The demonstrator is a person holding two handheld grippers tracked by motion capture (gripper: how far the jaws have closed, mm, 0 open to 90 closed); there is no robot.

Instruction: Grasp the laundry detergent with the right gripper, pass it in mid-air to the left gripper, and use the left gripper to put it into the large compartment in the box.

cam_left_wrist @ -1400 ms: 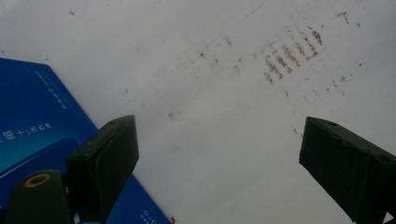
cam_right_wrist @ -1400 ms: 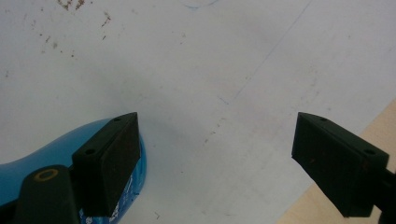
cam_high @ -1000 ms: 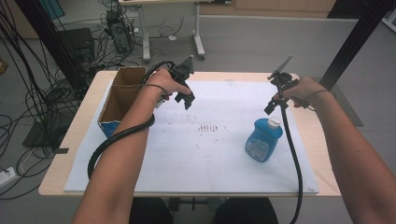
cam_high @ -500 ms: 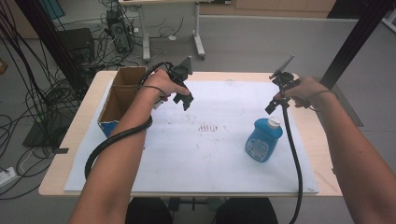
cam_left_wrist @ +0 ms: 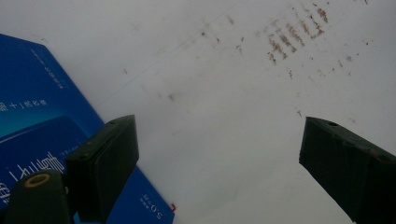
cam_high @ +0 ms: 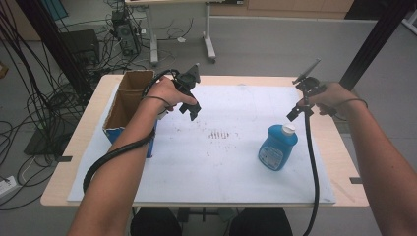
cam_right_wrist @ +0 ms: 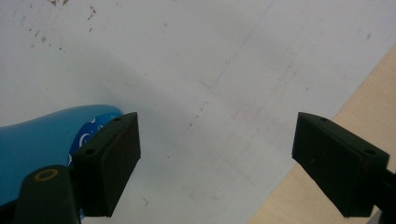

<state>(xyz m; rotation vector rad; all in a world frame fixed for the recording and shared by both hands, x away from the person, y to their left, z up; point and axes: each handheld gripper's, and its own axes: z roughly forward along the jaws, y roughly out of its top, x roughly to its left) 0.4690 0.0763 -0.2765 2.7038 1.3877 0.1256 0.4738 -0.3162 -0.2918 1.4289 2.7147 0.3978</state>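
From the high view, a blue plastic bottle with a white cap (cam_high: 278,147) lies on the white paper sheet (cam_high: 231,162) that covers the light wooden table (cam_high: 344,162); a pale round label shows on its side, too small to read. The right gripper (cam_high: 293,114) hangs just above and beside the cap, apart from it, and the left gripper (cam_high: 193,112) hovers over the sheet next to an open brown cardboard box with blue outer walls (cam_high: 129,105), whose two compartments look empty. In the left gripper view the jaws stand wide with nothing between them over the stained sheet, and the box's blue wall (cam_left_wrist: 42,135) carries white printed characters, which I cannot make out. In the right gripper view the jaws also stand wide and empty, with the bottle's blue body (cam_right_wrist: 42,135) just behind the left-hand jaw.
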